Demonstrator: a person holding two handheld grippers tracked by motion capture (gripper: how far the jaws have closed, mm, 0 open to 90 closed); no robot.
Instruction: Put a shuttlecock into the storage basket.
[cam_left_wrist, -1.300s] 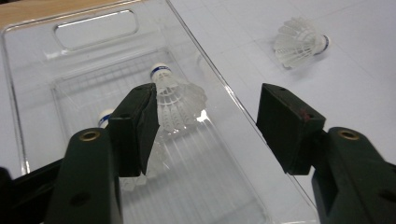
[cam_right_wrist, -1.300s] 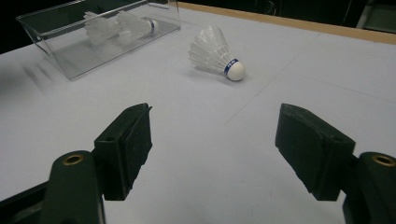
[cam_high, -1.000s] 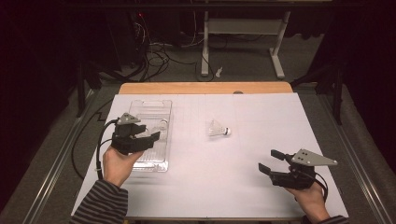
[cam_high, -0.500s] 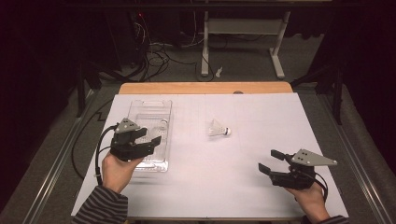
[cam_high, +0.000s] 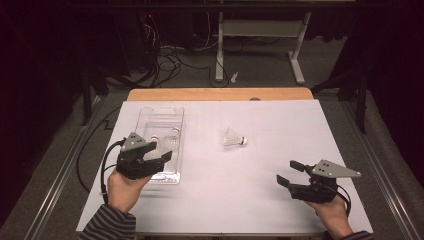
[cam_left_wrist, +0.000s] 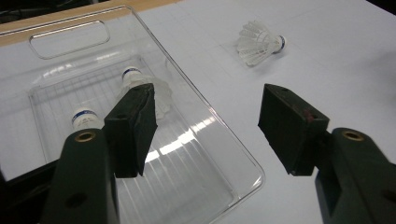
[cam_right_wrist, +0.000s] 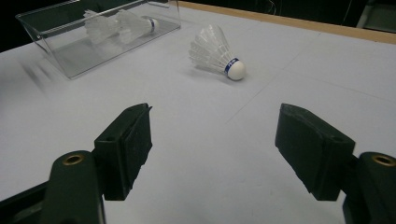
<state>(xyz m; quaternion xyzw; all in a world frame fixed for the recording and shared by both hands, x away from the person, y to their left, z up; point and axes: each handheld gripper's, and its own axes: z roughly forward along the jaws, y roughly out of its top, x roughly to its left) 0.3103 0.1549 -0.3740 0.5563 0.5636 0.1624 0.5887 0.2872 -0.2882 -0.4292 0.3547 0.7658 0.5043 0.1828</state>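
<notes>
High view: left hand-held gripper (cam_high: 159, 159), jaws spread and empty, has drawn back toward six o'clock off the clear tray (cam_high: 150, 116); one shuttlecock (cam_high: 233, 138) remains on the desk (cam_high: 280, 150), likely next.

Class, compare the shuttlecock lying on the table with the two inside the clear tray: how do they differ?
The loose shuttlecock lies alone on the white table; the tray shuttlecocks lie together inside the clear tray. The loose one lies farther from the left gripper. All are white-feathered with blue-banded corks.

I work at a table covered by a white sheet (cam_high: 210, 200), with a wooden edge (cam_high: 220, 94) at the far side. Beyond it, tangled cables (cam_high: 170, 55) lie on the dark floor beside a white desk frame (cam_high: 260, 37).
</notes>
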